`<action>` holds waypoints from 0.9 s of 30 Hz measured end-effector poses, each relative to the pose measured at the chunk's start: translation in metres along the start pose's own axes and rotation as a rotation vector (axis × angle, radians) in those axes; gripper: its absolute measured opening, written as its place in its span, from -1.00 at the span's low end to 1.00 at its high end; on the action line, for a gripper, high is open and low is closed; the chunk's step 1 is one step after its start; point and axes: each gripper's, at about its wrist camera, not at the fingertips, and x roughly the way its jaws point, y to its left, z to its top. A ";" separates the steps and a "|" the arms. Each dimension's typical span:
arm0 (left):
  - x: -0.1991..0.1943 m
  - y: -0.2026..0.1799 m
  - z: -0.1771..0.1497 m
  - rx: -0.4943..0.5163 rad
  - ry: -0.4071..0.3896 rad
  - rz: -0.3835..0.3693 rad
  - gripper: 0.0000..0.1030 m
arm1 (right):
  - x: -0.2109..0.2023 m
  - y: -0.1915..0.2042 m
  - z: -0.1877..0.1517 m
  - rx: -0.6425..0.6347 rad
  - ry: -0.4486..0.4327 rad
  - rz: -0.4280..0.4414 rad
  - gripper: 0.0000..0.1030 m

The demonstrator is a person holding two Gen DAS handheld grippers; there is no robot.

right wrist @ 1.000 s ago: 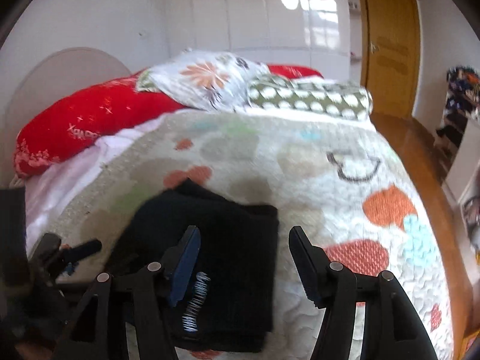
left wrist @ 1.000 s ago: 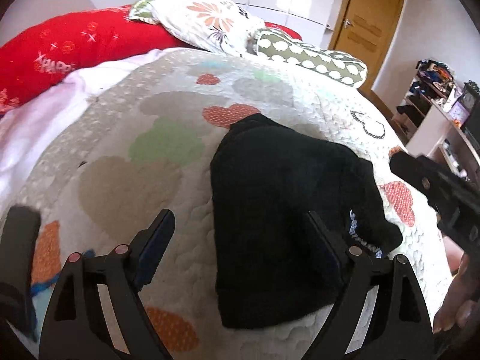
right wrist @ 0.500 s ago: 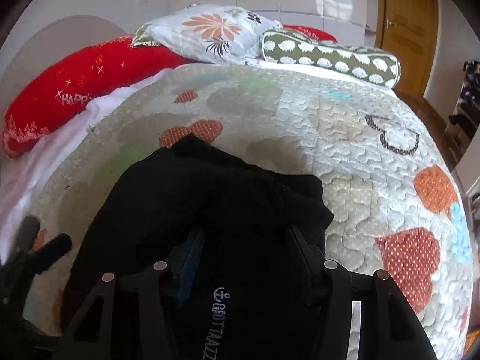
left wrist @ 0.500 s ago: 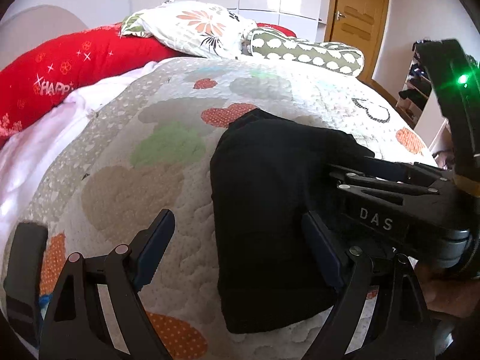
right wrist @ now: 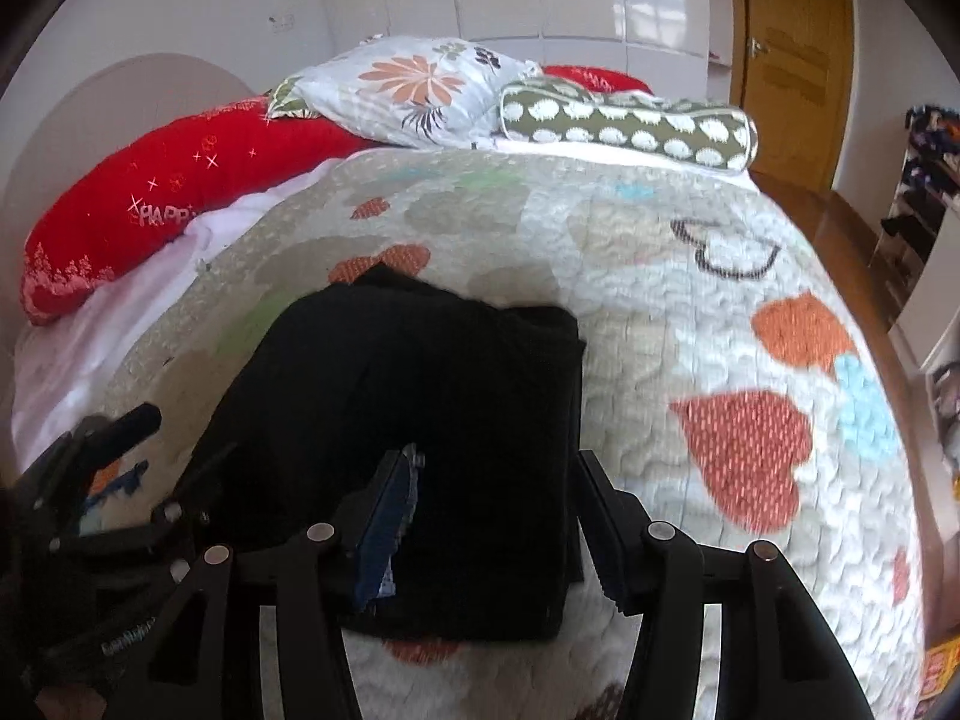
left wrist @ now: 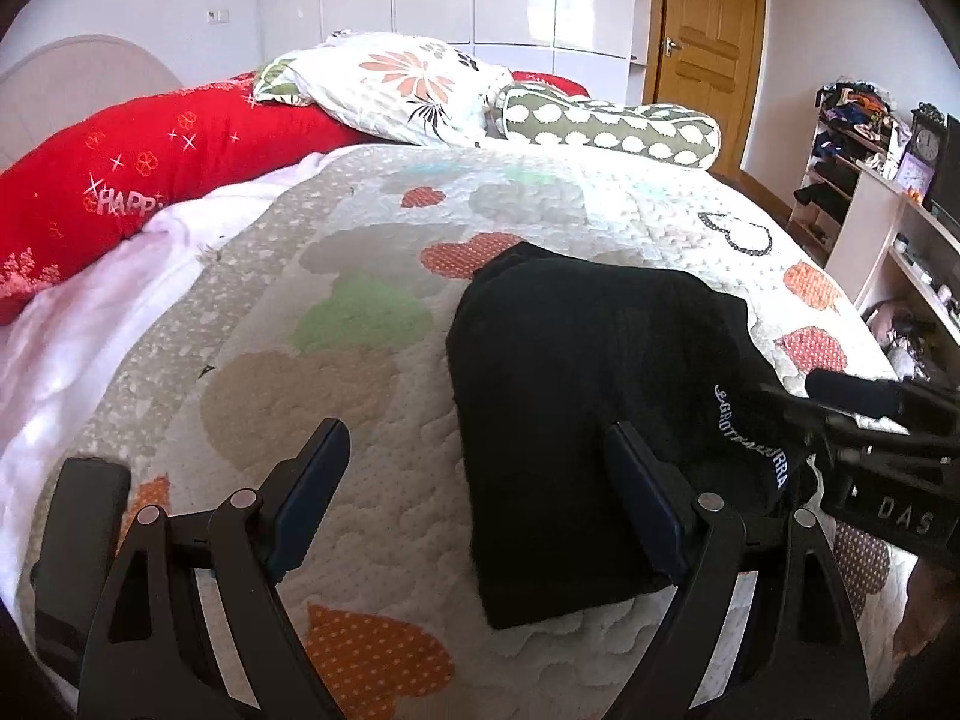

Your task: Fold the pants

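The black pants (left wrist: 576, 396) lie folded into a compact stack on the heart-patterned quilt (left wrist: 336, 360); a waistband with white lettering shows at their right edge. My left gripper (left wrist: 480, 480) is open and empty, hovering over the stack's near left edge. In the right wrist view the pants (right wrist: 420, 408) lie under my right gripper (right wrist: 498, 510), which is open and empty just above their near edge. The right gripper's body also shows in the left wrist view (left wrist: 882, 456), beside the pants' right side.
A red bolster (left wrist: 138, 180), a floral pillow (left wrist: 396, 84) and a green spotted bolster (left wrist: 612, 126) lie at the head of the bed. A wooden door (left wrist: 708, 42) and cluttered shelves (left wrist: 852, 180) stand at the right.
My right gripper pulled back off the top of the pants to their near right side. The pants stayed folded in place. My left gripper barely moved.
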 end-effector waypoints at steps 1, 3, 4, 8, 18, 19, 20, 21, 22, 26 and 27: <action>0.000 0.001 -0.001 0.004 0.000 0.000 0.70 | 0.002 0.001 -0.003 -0.006 0.011 0.000 0.05; 0.002 0.002 -0.003 0.009 0.009 -0.004 0.70 | 0.012 0.003 -0.008 -0.020 0.047 -0.007 0.05; 0.003 0.003 -0.003 0.007 0.013 -0.007 0.70 | 0.016 0.005 -0.010 -0.030 0.057 -0.014 0.05; 0.004 0.003 -0.003 0.005 0.018 -0.012 0.70 | 0.021 0.012 -0.014 -0.069 0.055 -0.052 0.06; -0.003 0.002 -0.002 0.012 -0.014 0.002 0.70 | 0.002 0.005 -0.008 -0.009 -0.009 -0.008 0.05; -0.004 0.003 -0.002 0.010 -0.018 0.003 0.70 | 0.000 0.005 -0.007 -0.012 -0.022 -0.009 0.05; -0.005 0.003 -0.002 0.006 -0.023 0.008 0.70 | -0.002 0.006 -0.006 -0.016 -0.031 -0.009 0.05; -0.005 0.004 -0.001 0.003 -0.027 0.013 0.70 | -0.003 0.006 -0.005 -0.020 -0.037 -0.012 0.06; -0.006 0.004 -0.001 0.000 -0.031 0.018 0.70 | -0.004 0.007 -0.005 -0.026 -0.039 -0.018 0.06; -0.011 0.005 0.002 -0.018 -0.059 0.020 0.70 | -0.006 0.007 -0.003 -0.042 -0.053 -0.041 0.06; -0.012 0.004 0.003 -0.021 -0.071 0.021 0.70 | -0.007 0.007 -0.003 -0.040 -0.059 -0.042 0.06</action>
